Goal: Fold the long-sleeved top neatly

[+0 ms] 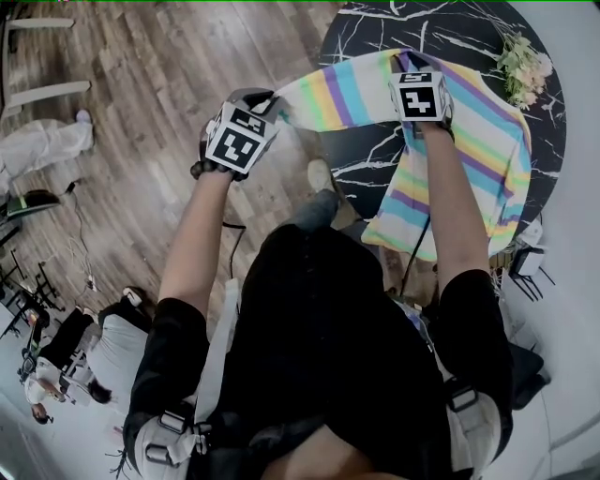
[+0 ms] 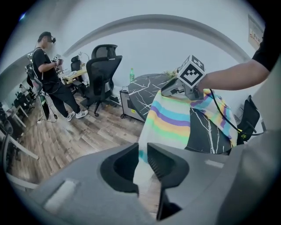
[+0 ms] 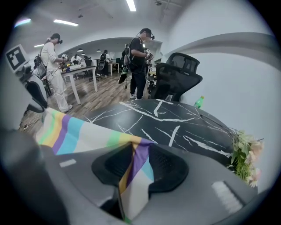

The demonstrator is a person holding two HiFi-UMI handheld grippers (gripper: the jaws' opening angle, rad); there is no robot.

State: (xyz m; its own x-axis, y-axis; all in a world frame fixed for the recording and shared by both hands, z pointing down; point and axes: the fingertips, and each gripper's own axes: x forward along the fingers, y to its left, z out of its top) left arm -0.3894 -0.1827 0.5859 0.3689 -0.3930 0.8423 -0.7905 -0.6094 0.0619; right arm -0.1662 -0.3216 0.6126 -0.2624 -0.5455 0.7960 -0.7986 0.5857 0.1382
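Striped top [image 1: 356,89] spans between my claws. Open wood floor [image 1: 141,66] lies below my left claw [image 1: 272,105], which is pinched on the pale hem. The top's right half drapes over the near edge of the black marble desk [image 1: 375,164]. My right claw [image 1: 412,64] is clamped on a purple stripe, near flowers [image 1: 525,61].

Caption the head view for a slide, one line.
The left gripper and right gripper pinch the striped top, holding it up at the black marble table.
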